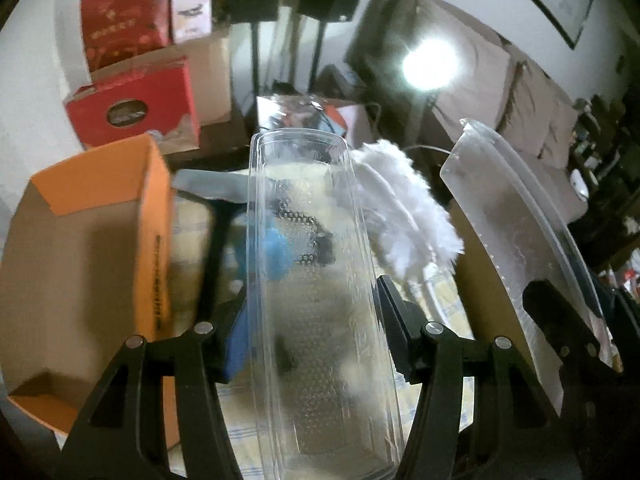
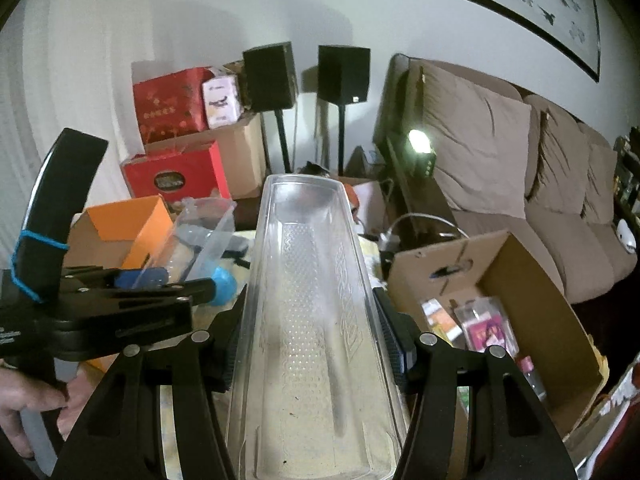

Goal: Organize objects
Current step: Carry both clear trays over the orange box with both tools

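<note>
The left claw [image 1: 314, 320] is clamped on a long clear plastic tray with a dimpled floor [image 1: 312, 280], its pads pressing the tray's two long sides low in the left wrist view. That tray runs straight up the middle of the frame, its long axis in line with the claw, its rounded far end pointing toward the upper centre. The right claw [image 2: 310, 328] grips a second clear plastic tray of the same shape [image 2: 308, 300] in the same way, clamped across its width, long axis pointing away up the frame.

In the right wrist view the left claw shows at the left edge, held by a person's hand [image 2: 28, 408] at the lower left, its tray tilted up beside an open orange cardboard box [image 2: 120, 228]. In the left wrist view the other tray appears edge-on at the right, tilted.

Just behind the left tray lies a white fluffy duster [image 1: 404, 216], and the orange box fills the left side. At the lower right of the right wrist view stands an open brown cardboard box holding small packets [image 2: 520, 280]. Farther off are red gift boxes [image 2: 172, 100] at upper left, two black speakers on stands [image 2: 344, 74] at top centre, and a tan sofa [image 2: 520, 168] at the right.
</note>
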